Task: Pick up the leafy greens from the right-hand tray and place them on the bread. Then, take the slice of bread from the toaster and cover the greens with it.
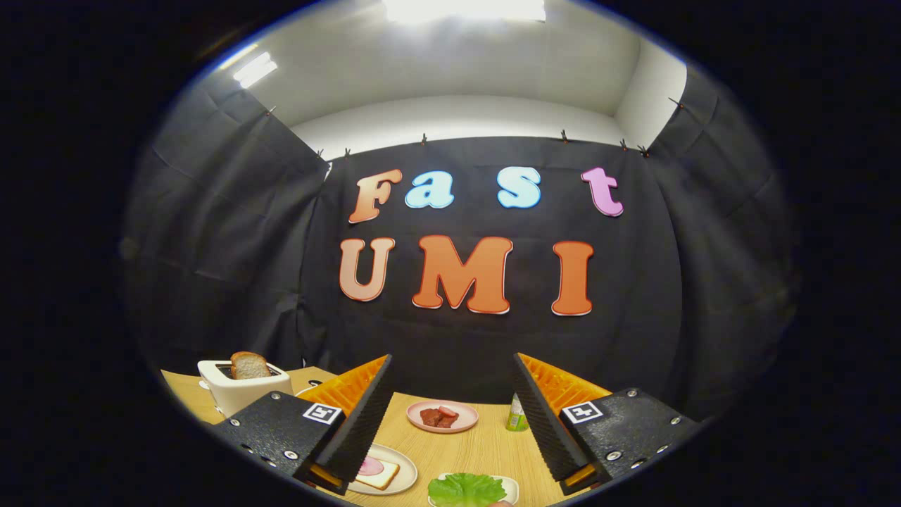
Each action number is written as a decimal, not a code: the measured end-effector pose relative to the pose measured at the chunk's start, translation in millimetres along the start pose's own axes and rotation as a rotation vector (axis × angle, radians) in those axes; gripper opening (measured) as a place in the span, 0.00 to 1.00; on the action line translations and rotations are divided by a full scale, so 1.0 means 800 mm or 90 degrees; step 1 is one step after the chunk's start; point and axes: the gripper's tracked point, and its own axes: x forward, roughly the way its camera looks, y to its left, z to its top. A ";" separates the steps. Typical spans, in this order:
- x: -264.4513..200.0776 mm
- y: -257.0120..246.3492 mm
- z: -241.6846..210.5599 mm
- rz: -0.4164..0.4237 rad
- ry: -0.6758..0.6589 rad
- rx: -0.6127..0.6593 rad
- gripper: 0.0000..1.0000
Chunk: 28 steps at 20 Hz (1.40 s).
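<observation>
The black-and-orange two-finger gripper [450,415] is hovering wide open and empty above the limp green leafy greens [466,489] on their white tray [509,486] — closing too shallowly risks tearing or dropping them.

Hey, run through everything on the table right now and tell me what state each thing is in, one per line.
Black-and-orange tool: open, holding nothing, above the table.
White toaster: brown bread slice sticking up from its slot.
Green leafy greens: lying on a pale tray, untouched.
White plate: bread slice with pink ham on it, uncovered.
Pink plate: holds red pieces.
Green bottle: upright.
</observation>
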 end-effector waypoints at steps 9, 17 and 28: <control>0.023 -0.021 -0.113 -0.005 0.163 -0.020 0.98; 0.027 -0.026 -0.207 0.038 0.327 -0.022 0.98; 0.022 -0.038 -0.329 0.063 0.555 0.006 0.96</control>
